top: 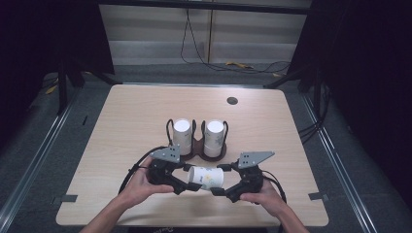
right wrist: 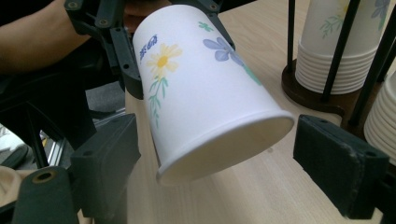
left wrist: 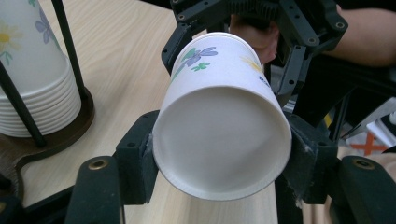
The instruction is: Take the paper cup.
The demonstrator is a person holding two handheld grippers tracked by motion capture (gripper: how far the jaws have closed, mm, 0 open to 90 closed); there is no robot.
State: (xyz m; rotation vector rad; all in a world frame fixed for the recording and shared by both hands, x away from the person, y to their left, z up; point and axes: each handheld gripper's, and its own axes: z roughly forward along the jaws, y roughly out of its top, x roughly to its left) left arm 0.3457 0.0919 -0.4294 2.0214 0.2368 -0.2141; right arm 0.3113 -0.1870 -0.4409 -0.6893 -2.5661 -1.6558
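One cup point(top: 206, 176): paper, flowered, lying sideways between both tongs, above the bench point(top: 121, 126)
Left tongs point(top: 184, 186): clamped on cup's base end
Right tongs point(top: 219, 190): spread wide around cup's rim end, not gripping

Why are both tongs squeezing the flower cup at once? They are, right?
Not quite. Only the left tongs squeeze the cup, with a jaw pressed against each side. The right tongs sit around the cup but are open, and one pad stands clearly apart from it. The right gripper view shows that gap.
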